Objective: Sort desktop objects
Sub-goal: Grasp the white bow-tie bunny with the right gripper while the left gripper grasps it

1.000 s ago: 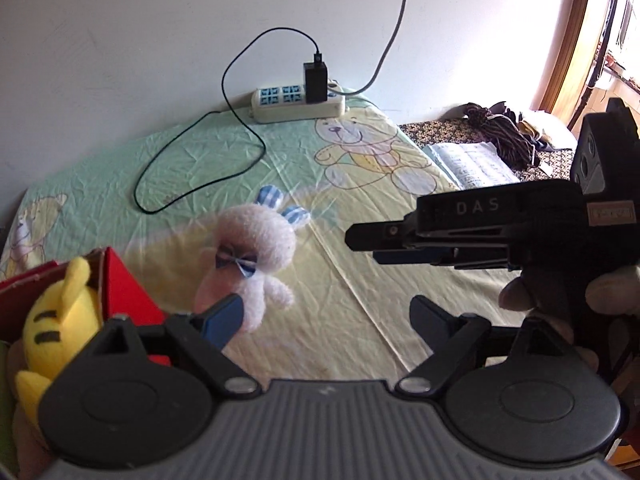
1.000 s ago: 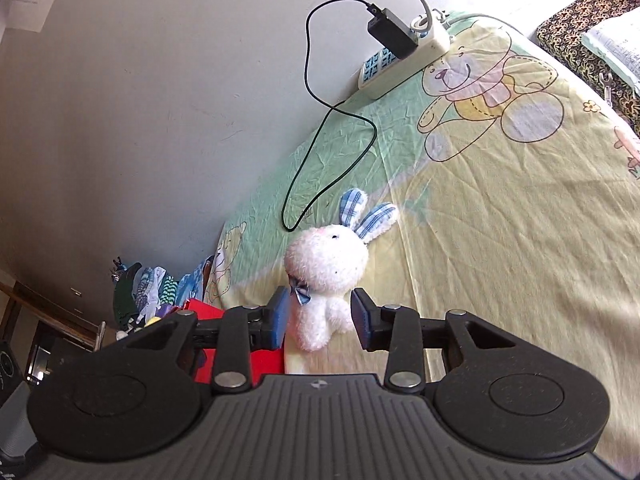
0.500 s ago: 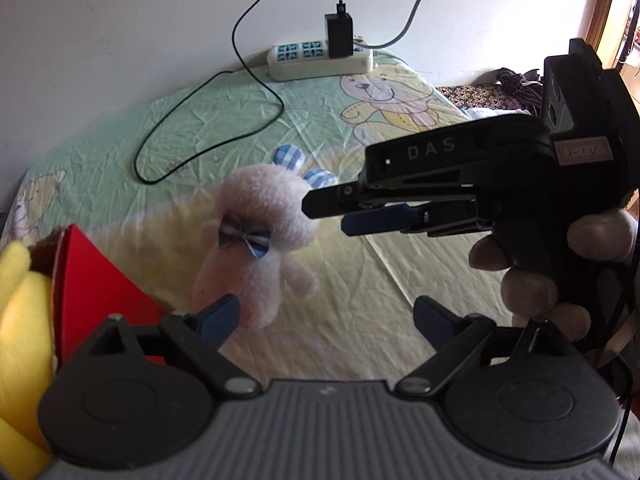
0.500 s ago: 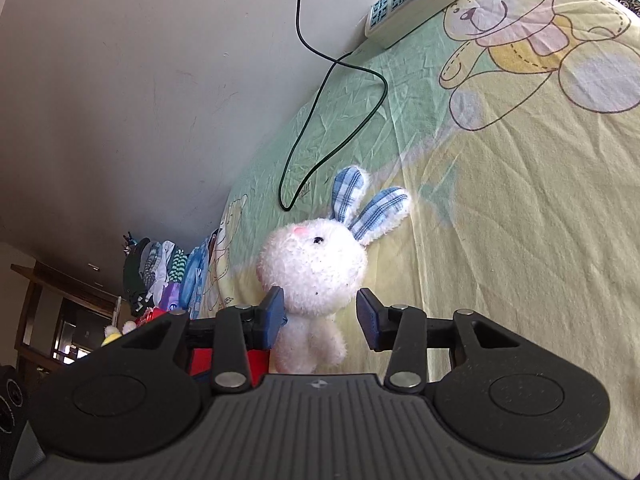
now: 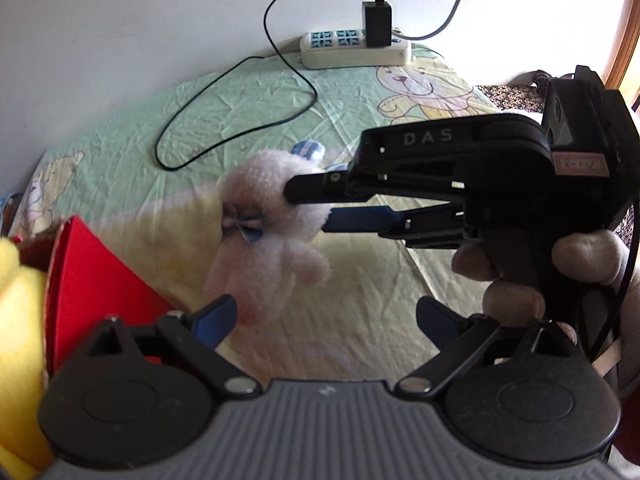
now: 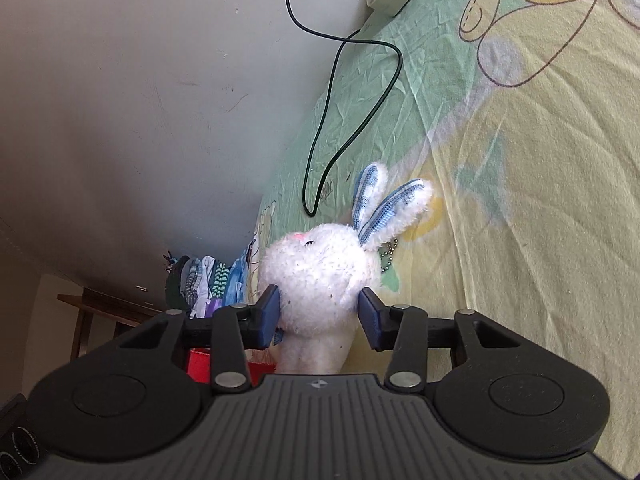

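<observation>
Lying on the bed sheet (image 6: pixel 540 208): one white plush rabbit (image 6: pixel 320 276), blue-checked ears, blue bow at the neck, small ball chain behind the head. Position: near the red box (image 5: pixel 96 280), well apart from the power strip (image 5: pixel 356 50) and its black cable (image 6: pixel 352 120) by the wall.

Right claw (image 6: pixel 319 316): jaws closing, rabbit's head between the blue pads (image 6: pixel 270 314). Pads sit at the fur on both sides; whether they press yet cannot be told from either view.

Left claw (image 5: pixel 324 318): jaws opening wide, nothing between them, hovering just above the rabbit's feet.

Red box: already holds a yellow plush toy (image 5: pixel 20 320); likely destination, as a judgement.

Hazards:
- Soft, round head. Pads probably catch fluff, not stuffing; the toy may slip out on lifting.
- Grip high on the head. Body hangs free and could swing, or snag the box's raised flap.
- Left claw close below. A lift could brush the rabbit's legs against its finger and tug the toy loose.
- Ball chain dangling near the right pad; could be pinched and spoil the hold.
- Sheet wrinkled; a low pad might drag the cloth.
</observation>
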Demonstrator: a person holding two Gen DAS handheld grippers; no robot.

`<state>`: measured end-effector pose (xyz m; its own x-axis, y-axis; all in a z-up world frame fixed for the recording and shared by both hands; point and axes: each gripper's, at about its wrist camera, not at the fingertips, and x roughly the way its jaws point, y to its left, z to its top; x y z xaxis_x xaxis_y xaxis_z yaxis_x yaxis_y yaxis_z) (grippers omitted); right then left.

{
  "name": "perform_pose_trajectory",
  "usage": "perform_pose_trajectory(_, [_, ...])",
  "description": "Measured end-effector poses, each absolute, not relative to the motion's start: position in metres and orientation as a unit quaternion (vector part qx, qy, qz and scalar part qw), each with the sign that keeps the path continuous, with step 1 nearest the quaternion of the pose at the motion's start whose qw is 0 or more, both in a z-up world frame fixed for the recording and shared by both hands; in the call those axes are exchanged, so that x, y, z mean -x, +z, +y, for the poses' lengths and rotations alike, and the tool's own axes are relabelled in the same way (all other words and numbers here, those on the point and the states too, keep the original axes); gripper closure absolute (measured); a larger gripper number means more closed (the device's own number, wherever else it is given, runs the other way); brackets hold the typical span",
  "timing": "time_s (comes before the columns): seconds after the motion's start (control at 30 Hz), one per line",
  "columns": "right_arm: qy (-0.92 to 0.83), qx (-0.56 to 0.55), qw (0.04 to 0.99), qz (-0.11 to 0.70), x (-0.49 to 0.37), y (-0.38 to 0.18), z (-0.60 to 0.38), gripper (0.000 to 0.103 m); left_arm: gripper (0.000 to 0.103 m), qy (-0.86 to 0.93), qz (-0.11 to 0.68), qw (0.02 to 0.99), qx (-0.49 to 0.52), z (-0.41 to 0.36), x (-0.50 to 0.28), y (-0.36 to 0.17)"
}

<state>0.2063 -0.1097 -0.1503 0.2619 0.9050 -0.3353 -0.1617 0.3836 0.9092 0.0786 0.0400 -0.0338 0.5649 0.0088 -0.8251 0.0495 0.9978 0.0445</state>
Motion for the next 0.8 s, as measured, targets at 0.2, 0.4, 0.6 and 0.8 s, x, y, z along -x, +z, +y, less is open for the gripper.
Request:
perform_pose_trajectory(0.2, [0.383, -0.419, 0.686, 0.455, -0.198, -0.144, -0.132, 0.066, 0.006, -0.053, 0.466, 0.883, -0.006, 0.040, -0.070, -0.026])
perform_pose_trajectory(0.4, [0.361, -0.436, 0.686, 0.458, -0.170, -0.141, -0.182, 0.066, 0.006, -0.083, 0.452, 0.888, 0.006, 0.038, -0.056, -0.014])
perform_pose_trajectory(0.6, [0.321, -0.436, 0.693, 0.476, -0.123, -0.142, -0.240, 0.066, 0.014, -0.118, 0.462, 0.878, 0.046, 0.036, -0.061, -0.015])
perform_pose_trajectory(0.8, [0.252, -0.441, 0.727, 0.462, -0.084, -0.142, -0.282, 0.073, 0.021, -0.158, 0.480, 0.861, 0.059, 0.015, -0.083, -0.031])
